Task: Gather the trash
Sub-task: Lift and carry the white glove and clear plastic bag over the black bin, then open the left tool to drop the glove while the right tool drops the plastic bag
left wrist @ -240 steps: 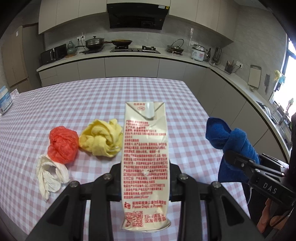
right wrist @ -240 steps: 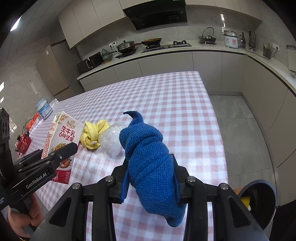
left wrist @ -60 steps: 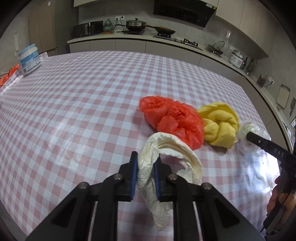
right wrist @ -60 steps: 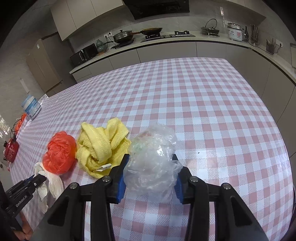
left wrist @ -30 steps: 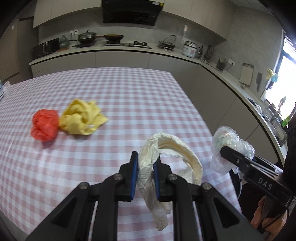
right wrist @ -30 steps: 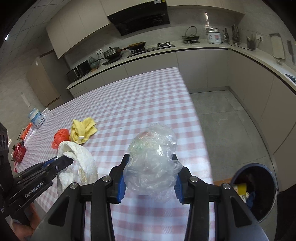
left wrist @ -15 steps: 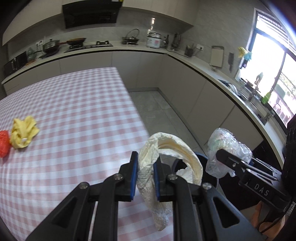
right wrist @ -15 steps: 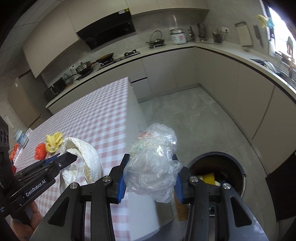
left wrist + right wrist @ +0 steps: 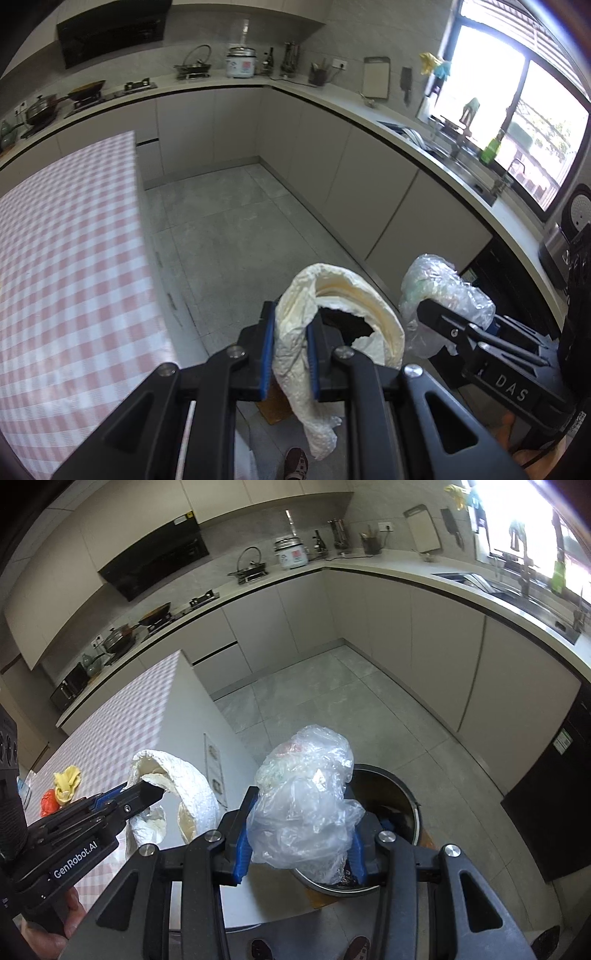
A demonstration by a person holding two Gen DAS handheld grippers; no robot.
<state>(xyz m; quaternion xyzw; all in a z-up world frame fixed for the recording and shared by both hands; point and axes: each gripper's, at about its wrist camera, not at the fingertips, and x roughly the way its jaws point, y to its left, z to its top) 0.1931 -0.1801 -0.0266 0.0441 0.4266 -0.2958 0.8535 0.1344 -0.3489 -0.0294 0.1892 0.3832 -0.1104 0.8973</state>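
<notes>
**Two bags held over the bin**

The round trash bin point(image 9: 397, 794) on the floor is partly hidden behind the clear plastic bag point(image 9: 303, 805). The right gripper point(image 9: 299, 843) squeezes that bag, right above the bin. The left gripper point(image 9: 290, 354) pinches the white crumpled bag point(image 9: 332, 295) just beside the checkered table point(image 9: 66, 258)

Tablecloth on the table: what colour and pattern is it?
The tablecloth is a pink-and-white check, best seen in the left wrist view.
</notes>
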